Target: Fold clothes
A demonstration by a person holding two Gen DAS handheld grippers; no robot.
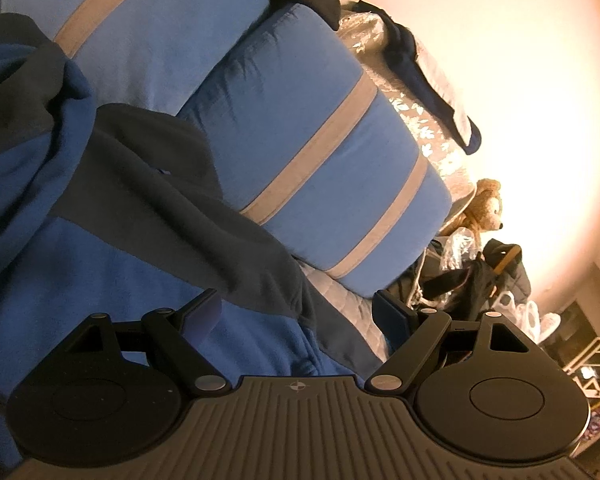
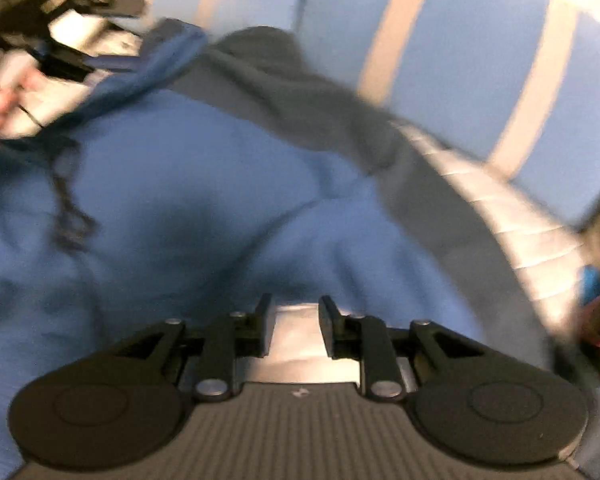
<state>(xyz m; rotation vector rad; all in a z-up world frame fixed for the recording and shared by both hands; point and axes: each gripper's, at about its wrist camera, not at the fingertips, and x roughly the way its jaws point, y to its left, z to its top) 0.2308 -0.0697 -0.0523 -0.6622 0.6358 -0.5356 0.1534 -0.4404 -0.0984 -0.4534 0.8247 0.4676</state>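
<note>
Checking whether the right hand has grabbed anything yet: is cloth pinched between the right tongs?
No: the right tongs stand apart with only pale bedding visible in the gap, and the blue garment lies beyond their tips.

My left wrist camera is sitting low and close over the blue-and-grey garment [image 1: 112, 208], looking along the bed toward the striped blue pillows [image 1: 324, 168] just behind it, with the wall beyond them. My right wrist camera is tilting more steeply down onto the same garment [image 2: 204, 184], very near and blurred, with those pillows [image 2: 460, 60] above it. Both views are sharing the garment and pillows; the right view is also catching my left gripper [image 2: 100, 36] left of the pillows.
</note>
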